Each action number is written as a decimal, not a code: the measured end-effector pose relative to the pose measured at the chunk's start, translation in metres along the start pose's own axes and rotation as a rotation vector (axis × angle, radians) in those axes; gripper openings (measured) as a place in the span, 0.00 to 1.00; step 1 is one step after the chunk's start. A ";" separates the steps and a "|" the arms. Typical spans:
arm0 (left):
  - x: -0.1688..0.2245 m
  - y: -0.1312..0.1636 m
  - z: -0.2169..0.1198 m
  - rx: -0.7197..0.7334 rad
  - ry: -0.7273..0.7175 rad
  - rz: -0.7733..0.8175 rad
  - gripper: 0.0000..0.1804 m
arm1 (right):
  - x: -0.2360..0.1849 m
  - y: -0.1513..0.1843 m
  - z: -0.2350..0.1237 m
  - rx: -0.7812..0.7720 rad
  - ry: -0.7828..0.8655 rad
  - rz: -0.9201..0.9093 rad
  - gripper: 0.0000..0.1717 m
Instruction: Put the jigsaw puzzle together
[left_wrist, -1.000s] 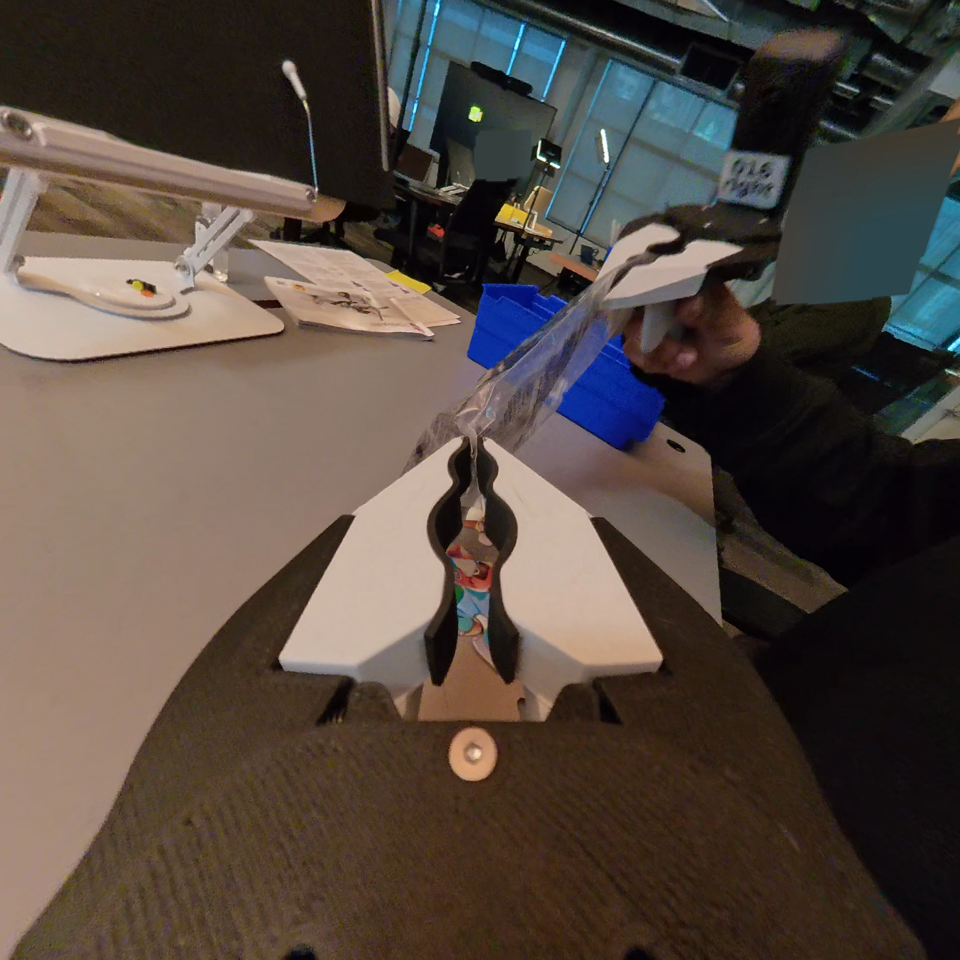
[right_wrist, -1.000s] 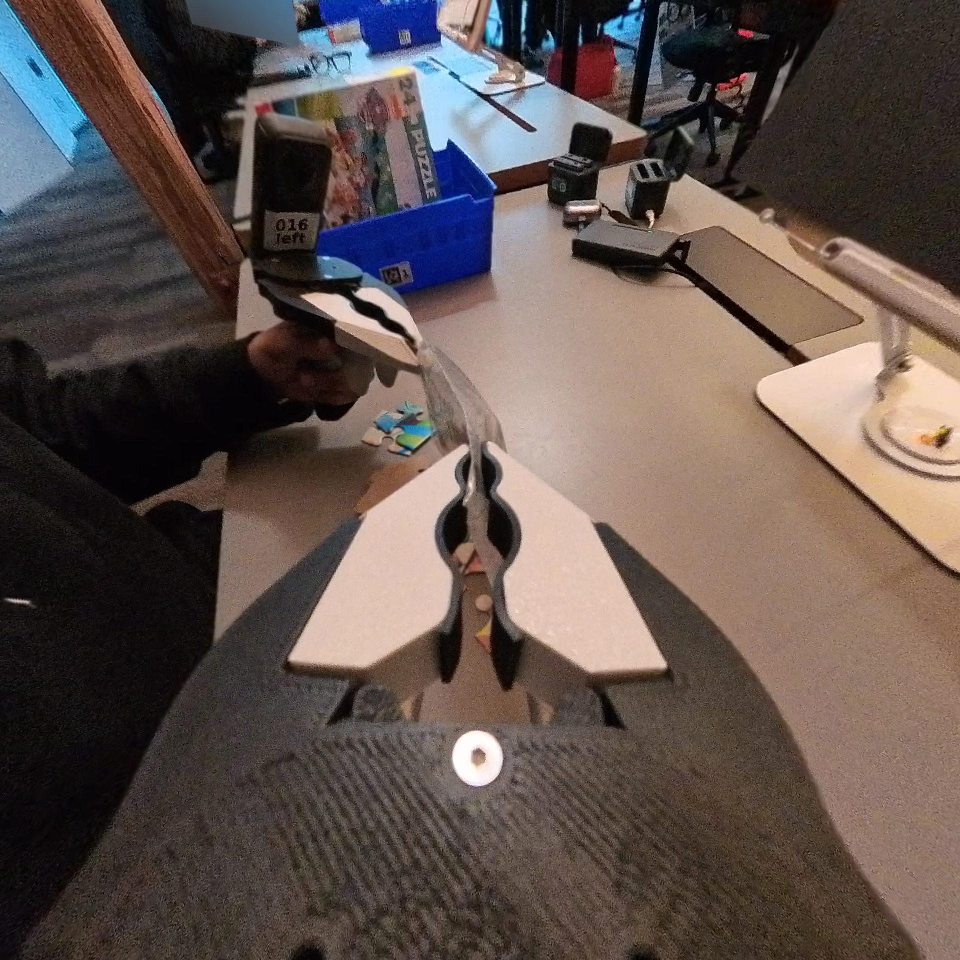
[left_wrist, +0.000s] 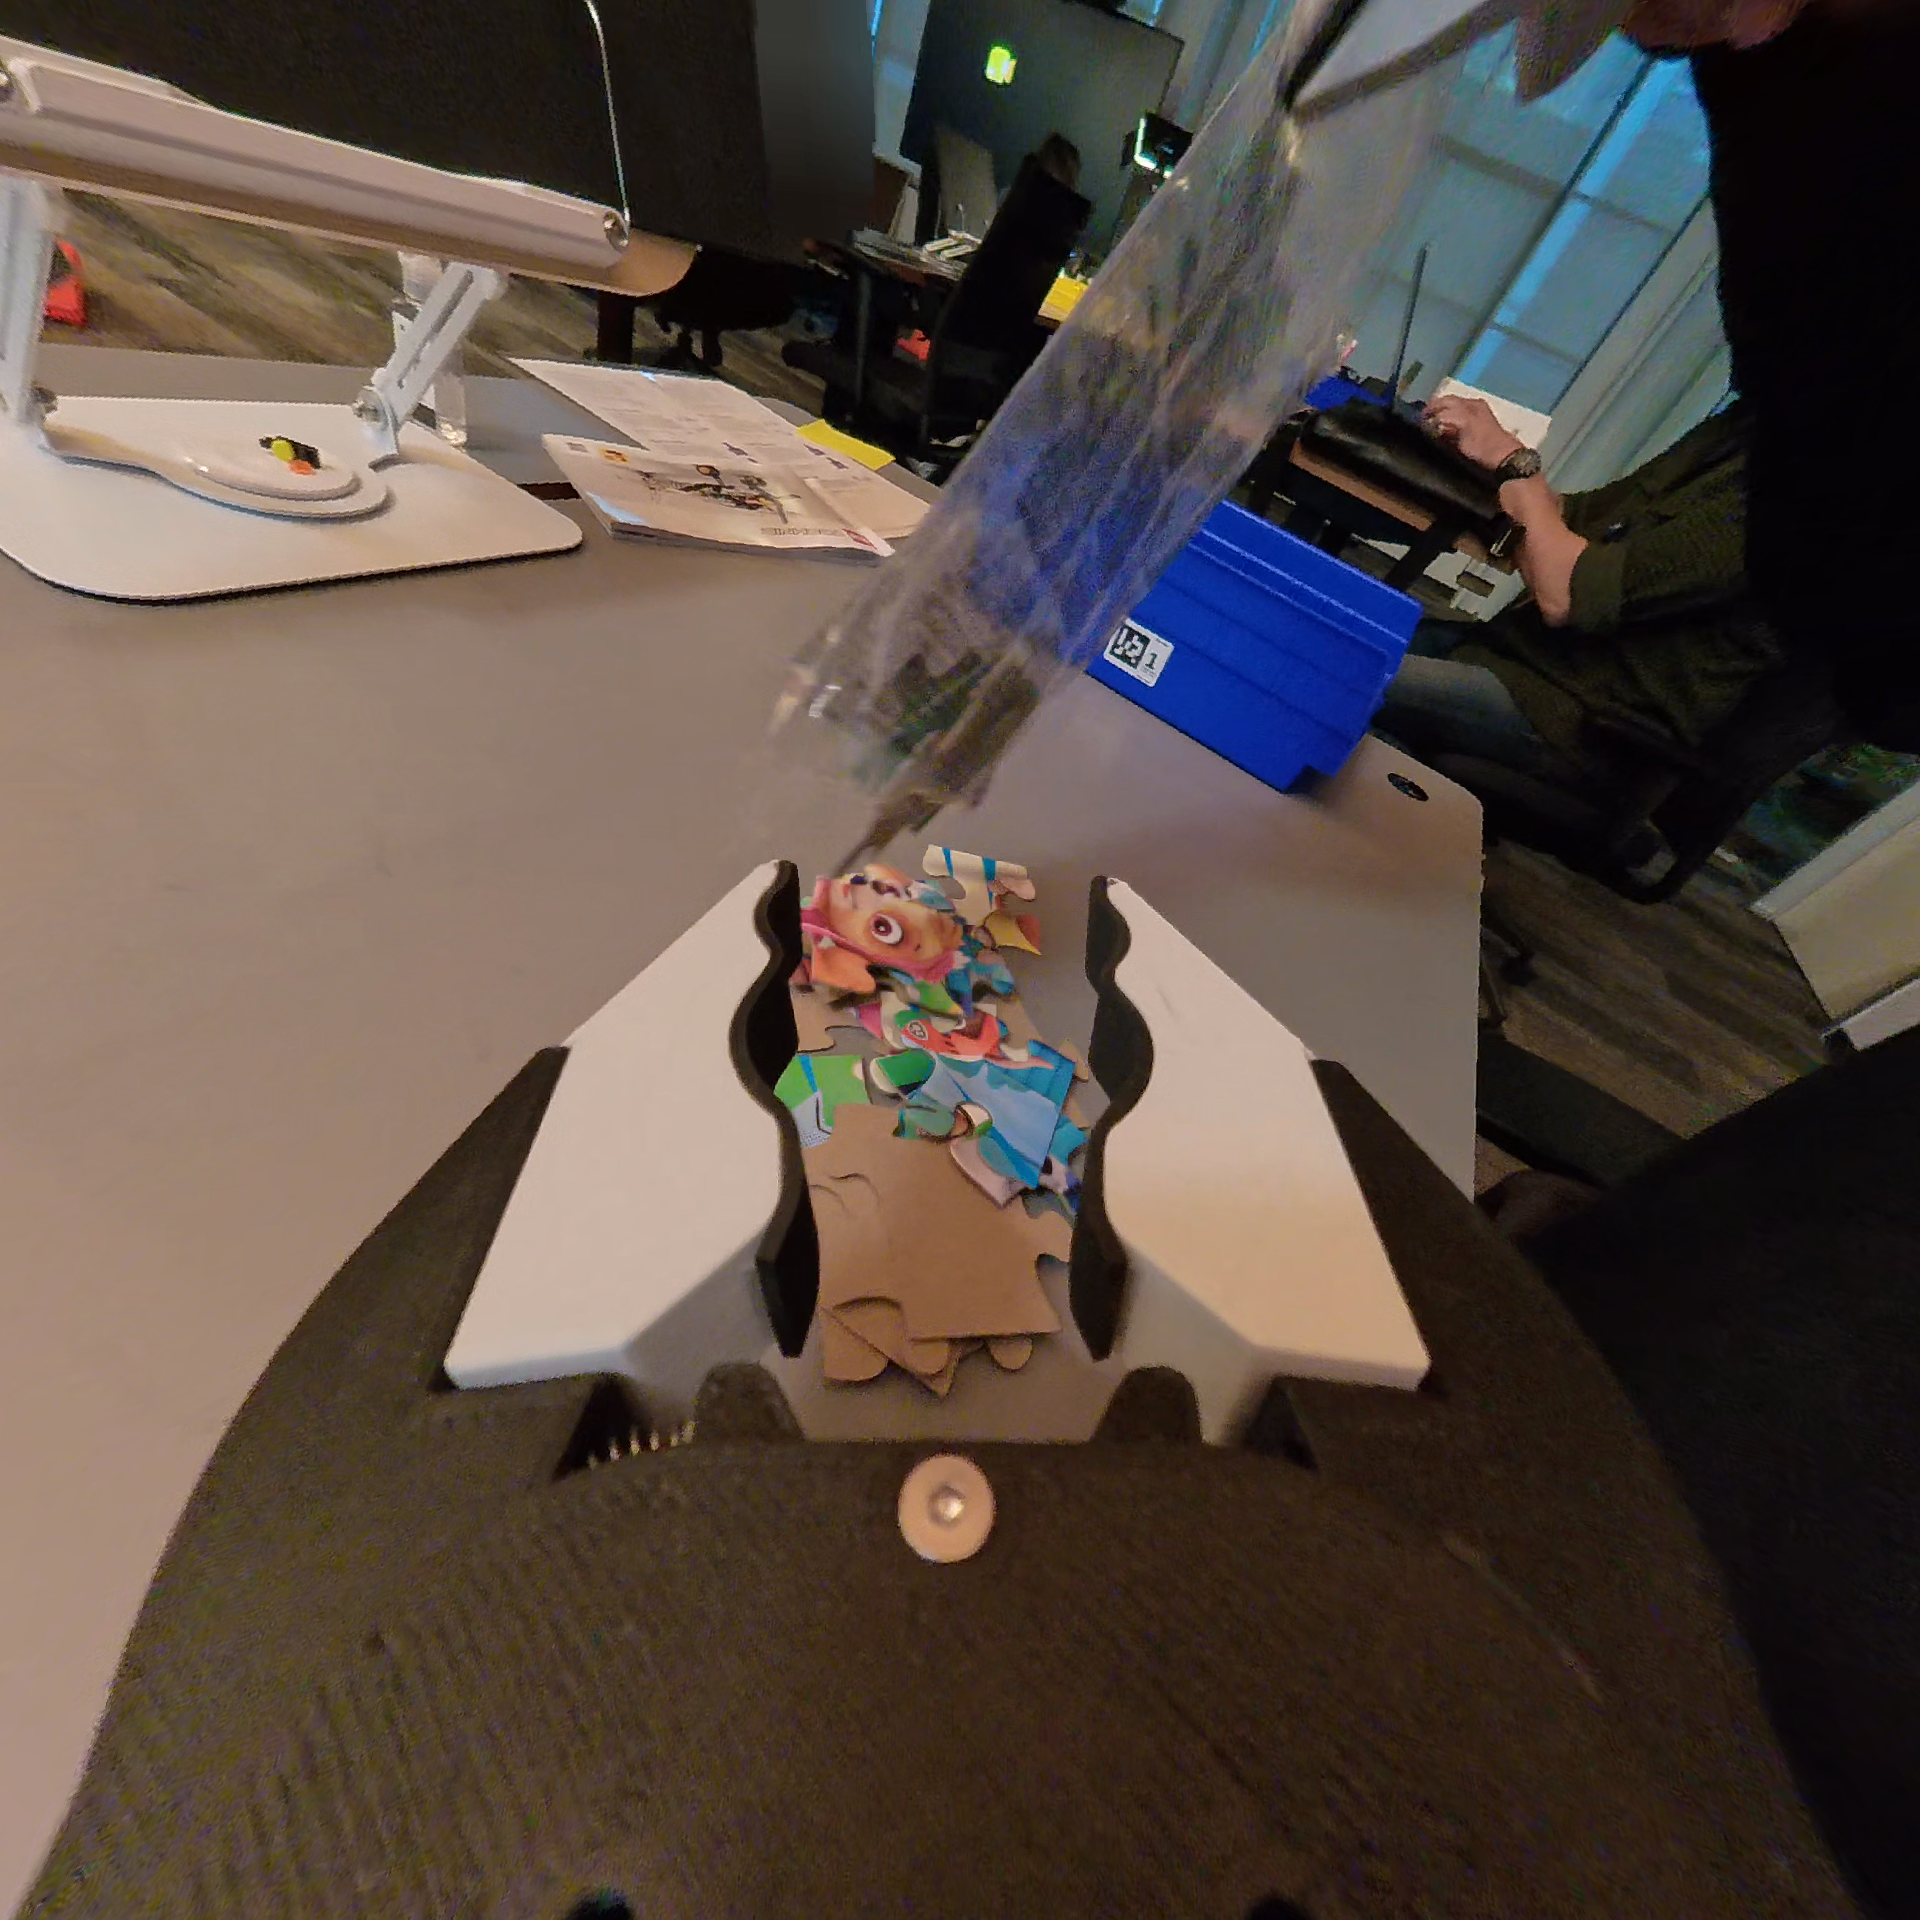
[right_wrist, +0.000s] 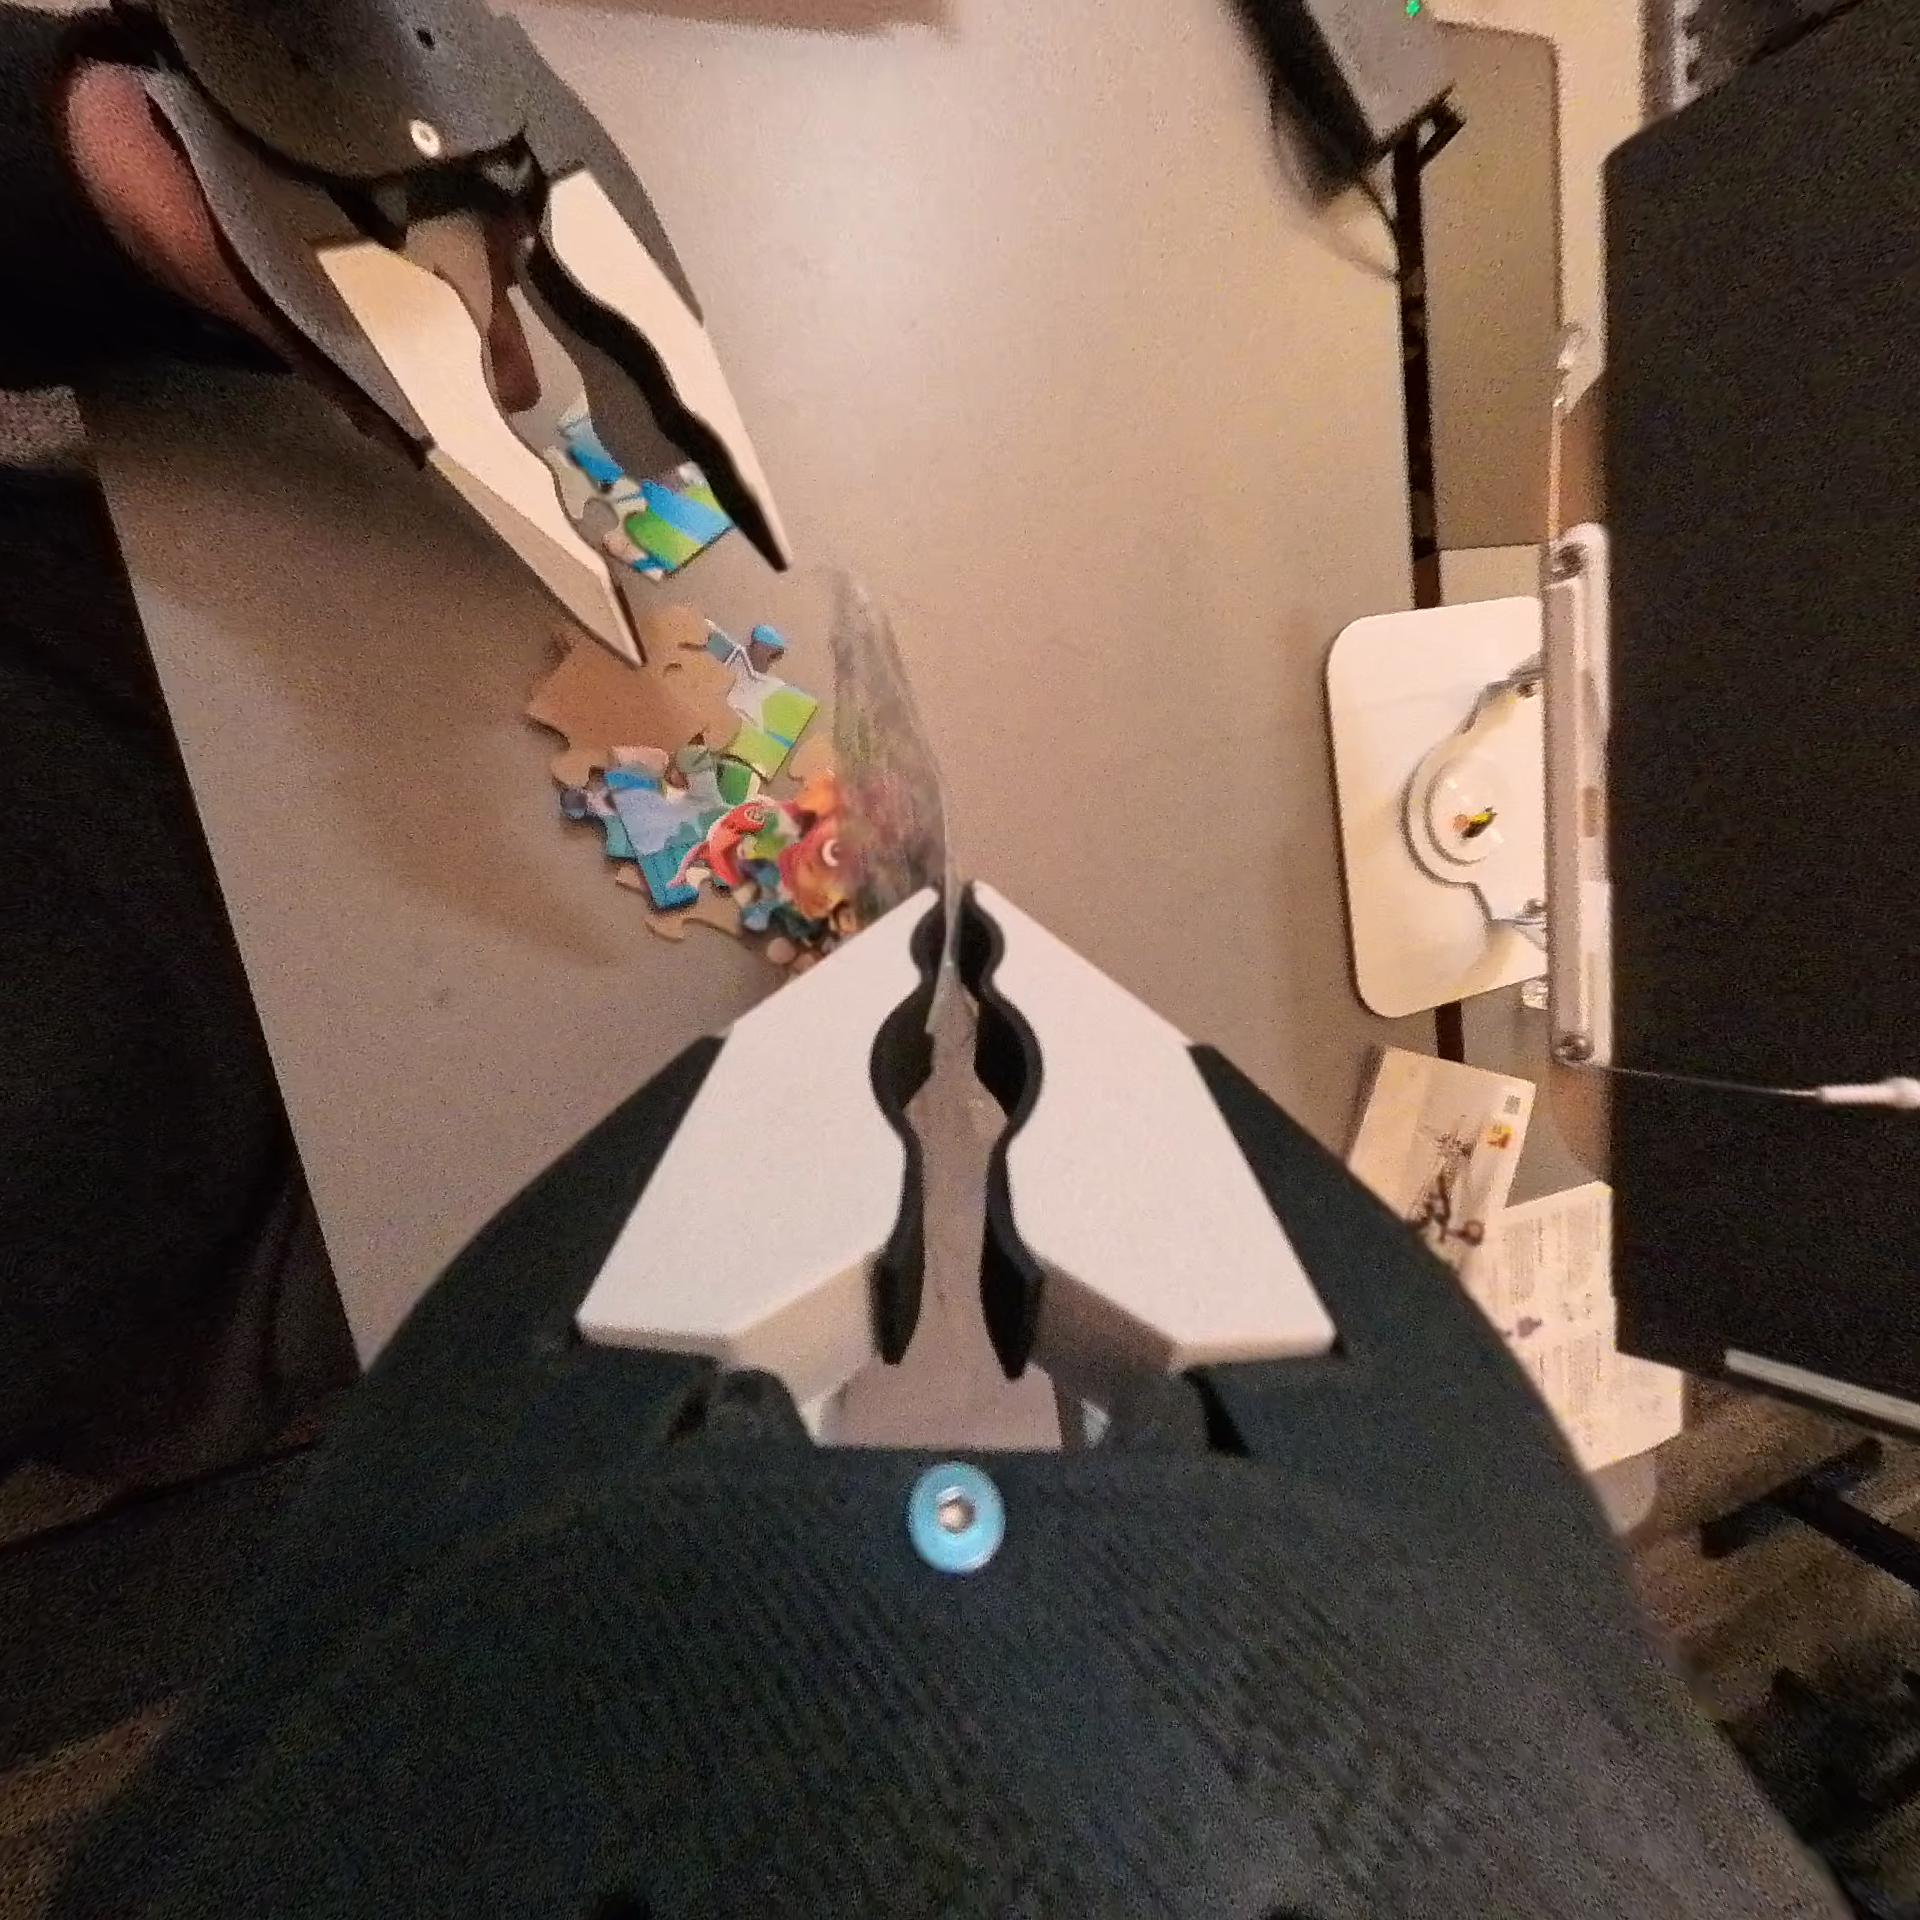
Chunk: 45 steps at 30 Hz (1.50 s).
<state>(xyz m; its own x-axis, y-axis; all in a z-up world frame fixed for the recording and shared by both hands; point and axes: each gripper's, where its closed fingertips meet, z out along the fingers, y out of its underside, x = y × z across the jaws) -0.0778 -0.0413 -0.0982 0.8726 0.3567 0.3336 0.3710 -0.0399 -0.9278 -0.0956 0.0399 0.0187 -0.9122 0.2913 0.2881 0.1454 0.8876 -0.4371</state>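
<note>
The left gripper has its jaws spread wide with nothing between the pads; seen through the gap, at the centre of the left wrist view, lies a heap of jigsaw puzzle pieces on the grey table, some picture side up and some showing brown cardboard backs. In the right wrist view the same gripper hangs at upper left, its tips just above the near end of the heap, apart from it. The right gripper has its jaws together, clamped on the edge of a clear plastic bag; the bag runs forward from those tips towards the heap, and in the left wrist view it slants from the upper right of the frame down to just above the pieces; it looks emptied, though blur makes that uncertain. The pieces lie straight below the left gripper and to the left of the right gripper's tips, so the left is nearer them. A blue bin stands at right of centre; a white stand and printed leaflets sit at upper left.
</note>
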 end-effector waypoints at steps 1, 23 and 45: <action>-0.001 0.000 -0.001 0.003 -0.009 0.001 0.30 | -0.002 -0.005 -0.003 0.024 -0.014 0.010 0.00; 0.006 0.009 0.004 -0.023 -0.004 0.001 0.33 | -0.020 0.050 0.012 -0.051 -0.048 0.138 0.00; 0.007 0.017 0.014 -0.042 -0.024 0.012 0.33 | 0.006 0.020 -0.050 0.316 -0.040 0.367 0.00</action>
<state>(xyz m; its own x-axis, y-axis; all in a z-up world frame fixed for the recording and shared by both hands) -0.0699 -0.0260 -0.1141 0.8694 0.3783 0.3179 0.3741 -0.0834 -0.9236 -0.0791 0.0775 0.0544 -0.8376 0.5452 0.0359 0.3427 0.5755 -0.7425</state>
